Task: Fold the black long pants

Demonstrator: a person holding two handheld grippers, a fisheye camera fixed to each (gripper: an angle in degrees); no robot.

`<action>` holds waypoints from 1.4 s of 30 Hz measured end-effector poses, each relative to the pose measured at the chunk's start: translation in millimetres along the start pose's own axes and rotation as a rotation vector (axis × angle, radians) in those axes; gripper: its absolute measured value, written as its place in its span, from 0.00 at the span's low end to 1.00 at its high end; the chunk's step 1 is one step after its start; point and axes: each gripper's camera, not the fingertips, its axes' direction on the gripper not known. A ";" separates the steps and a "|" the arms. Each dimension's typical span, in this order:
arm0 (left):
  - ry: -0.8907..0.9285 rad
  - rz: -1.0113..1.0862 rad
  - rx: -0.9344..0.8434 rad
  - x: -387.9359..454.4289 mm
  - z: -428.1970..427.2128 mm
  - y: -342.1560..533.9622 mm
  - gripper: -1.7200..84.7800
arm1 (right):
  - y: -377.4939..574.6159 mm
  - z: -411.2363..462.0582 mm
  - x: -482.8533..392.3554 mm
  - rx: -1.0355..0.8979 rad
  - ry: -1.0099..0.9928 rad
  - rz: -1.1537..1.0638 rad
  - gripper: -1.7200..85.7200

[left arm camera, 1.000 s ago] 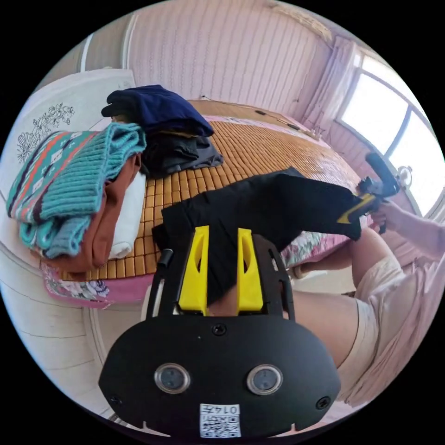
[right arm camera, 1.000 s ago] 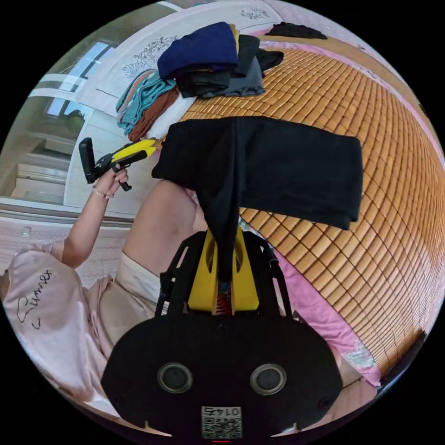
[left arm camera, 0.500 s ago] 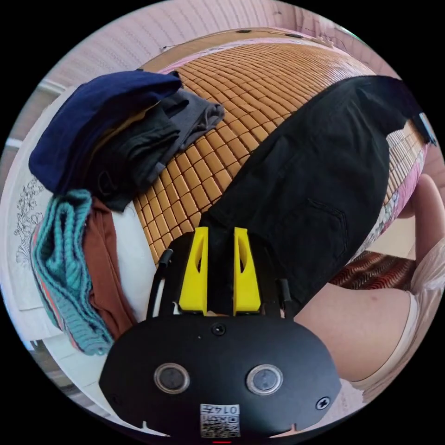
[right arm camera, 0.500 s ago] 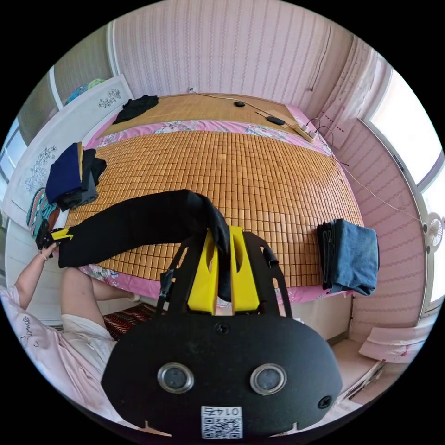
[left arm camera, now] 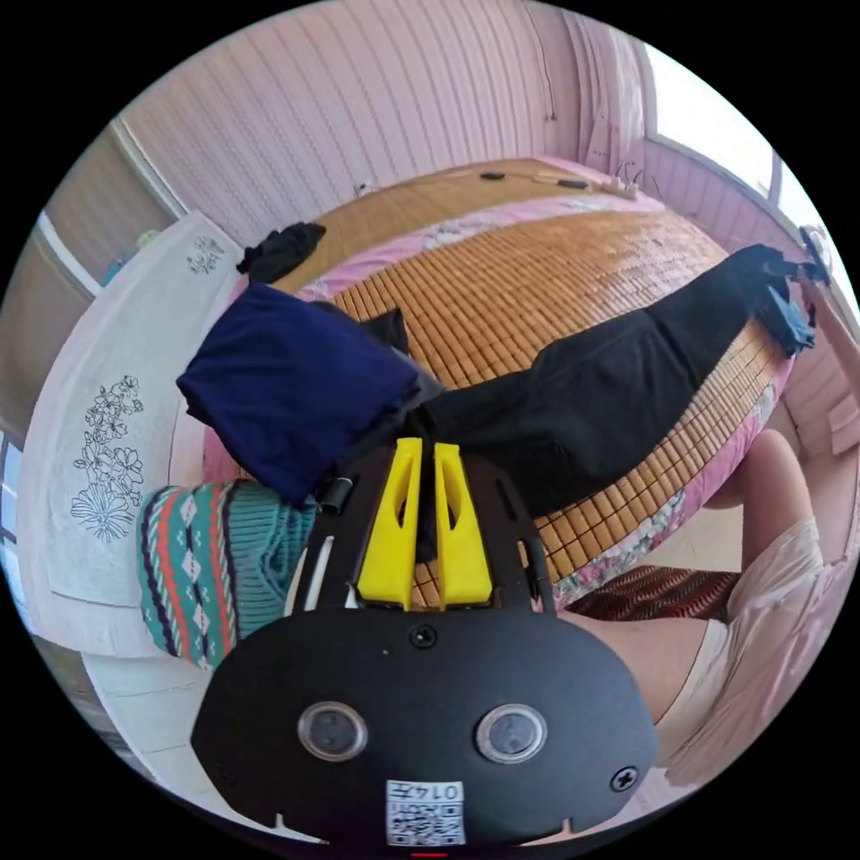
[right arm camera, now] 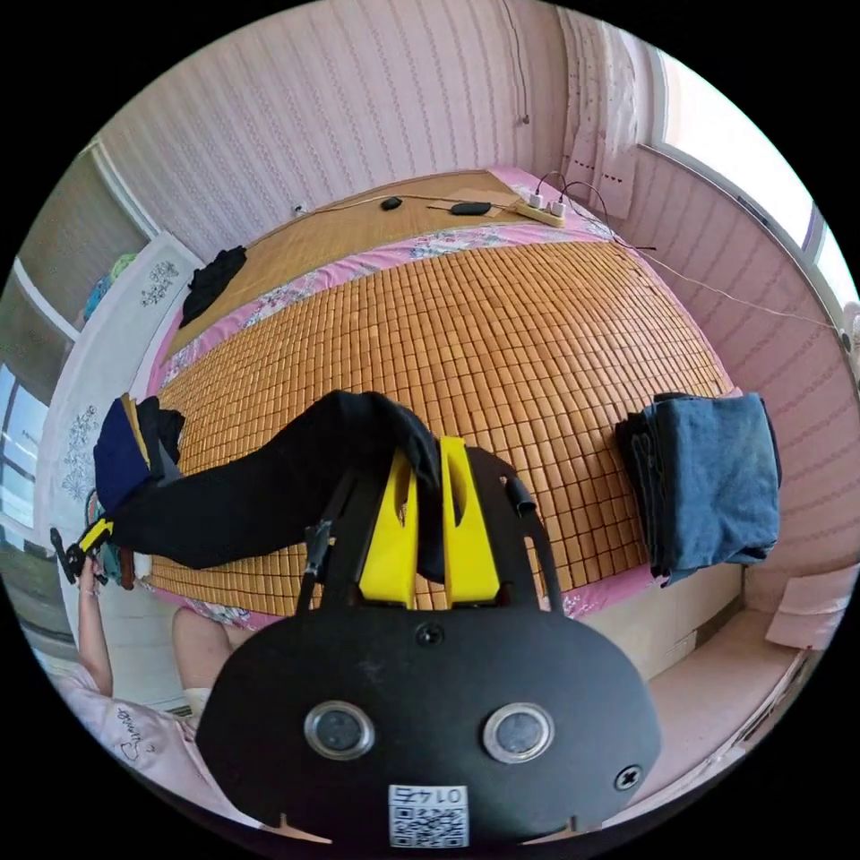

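Pants (left arm camera: 591,403) stretched between both grippers over the bed mat (right arm camera: 502,331).
Left gripper (left arm camera: 428,524), lower centre of the left view: fingers clamped on one end of the pants, beside a navy stack (left arm camera: 287,385) and a teal knit (left arm camera: 210,564) at left. Right gripper (right arm camera: 430,528), lower centre of the right view: fingers clamped on the other end, cloth bunched over the tips. Pants run to the left edge there, probably resting on the mat in the middle. Folded jeans (right arm camera: 717,479) at right edge of the bed.
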 end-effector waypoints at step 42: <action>0.350 -0.233 -0.102 65.8 49.9 219.9 0.01 | 238.2 -2.8 -129.1 0.182 -0.381 -0.514 0.02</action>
